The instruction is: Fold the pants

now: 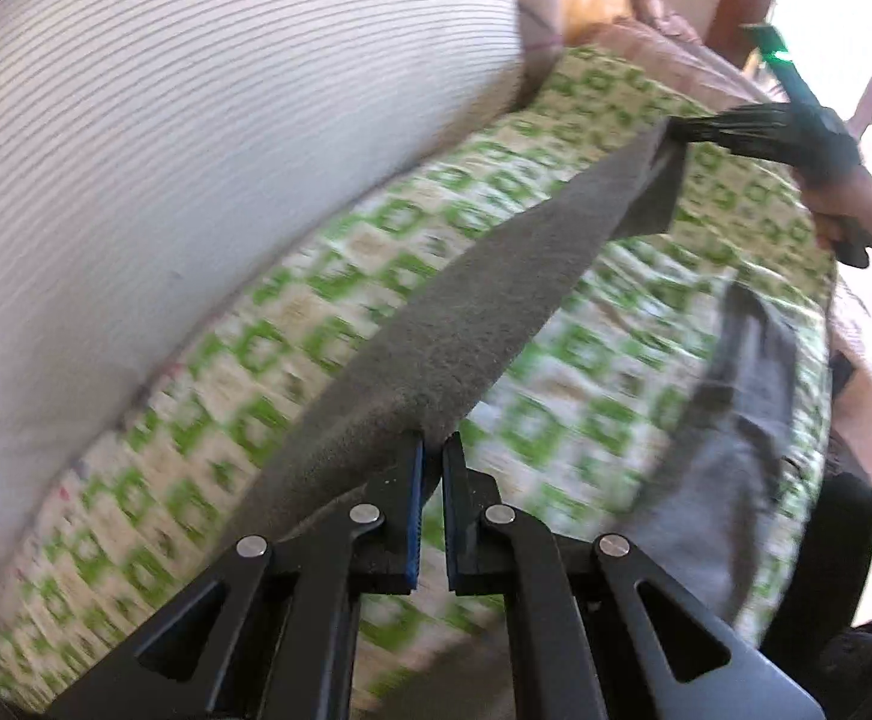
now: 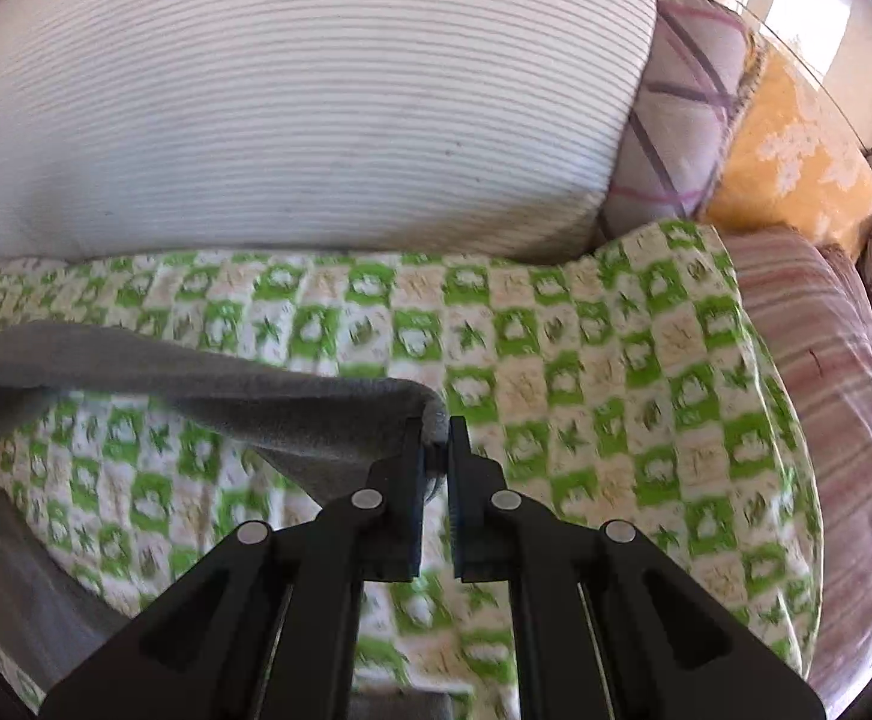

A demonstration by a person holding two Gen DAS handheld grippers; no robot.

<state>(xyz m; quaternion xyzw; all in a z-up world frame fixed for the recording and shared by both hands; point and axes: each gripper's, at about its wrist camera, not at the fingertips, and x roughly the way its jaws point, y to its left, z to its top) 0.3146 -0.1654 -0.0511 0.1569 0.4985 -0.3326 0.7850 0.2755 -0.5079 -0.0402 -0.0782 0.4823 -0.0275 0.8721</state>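
Where both tools (image 1: 434, 444) (image 2: 436, 429) clamp it, fuzzy grey pants (image 1: 448, 324) taut over checkered quilt (image 2: 586, 360).

Bedroom (pillows (image 2: 291, 102), patterned bedspread (image 2: 556, 360))

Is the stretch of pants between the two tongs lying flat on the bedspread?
No: the pants hang taut between the left tongs and right tongs, above the green-checked bedspread.

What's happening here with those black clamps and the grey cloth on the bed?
A person is folding grey pants using a hand-held gripper in each hand. The left gripper and the right gripper each pinch one end of a raised edge of the fabric, stretched between them above the green-checked bedspread. The rest of the pants trails down onto the bed. A striped pillow lies behind.
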